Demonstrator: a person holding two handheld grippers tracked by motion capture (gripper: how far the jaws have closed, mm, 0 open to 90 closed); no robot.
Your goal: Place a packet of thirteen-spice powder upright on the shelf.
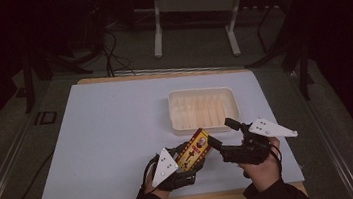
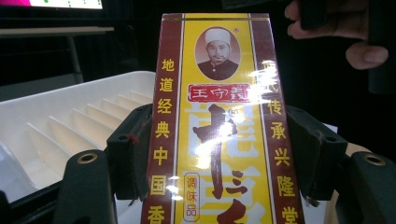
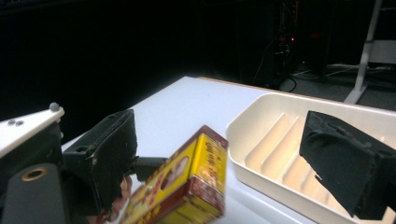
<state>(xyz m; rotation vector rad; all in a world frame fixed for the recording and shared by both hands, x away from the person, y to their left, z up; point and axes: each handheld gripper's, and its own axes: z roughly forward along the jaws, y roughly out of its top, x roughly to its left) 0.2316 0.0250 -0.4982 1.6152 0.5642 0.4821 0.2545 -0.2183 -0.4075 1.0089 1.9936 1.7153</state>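
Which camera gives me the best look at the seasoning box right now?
The left gripper view: the seasoning box faces the lens, label readable, clamped between the left tool's jaws. The high view shows it small, beside the white tray. The right gripper view shows its end, tilted and slightly blurred, beyond the open right tool.

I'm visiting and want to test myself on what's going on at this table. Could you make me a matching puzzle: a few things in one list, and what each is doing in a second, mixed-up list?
Things:
1. left gripper
2. right gripper
3. seasoning box
4. white tray

States:
A. ribbed inside, holds nothing
B. yellow and dark red, lifted at a tilt
C. jaws spread wide, holding nothing
D. jaws pressed on the box's two sides

Pairs: 1-D, 2-C, 3-B, 4-A
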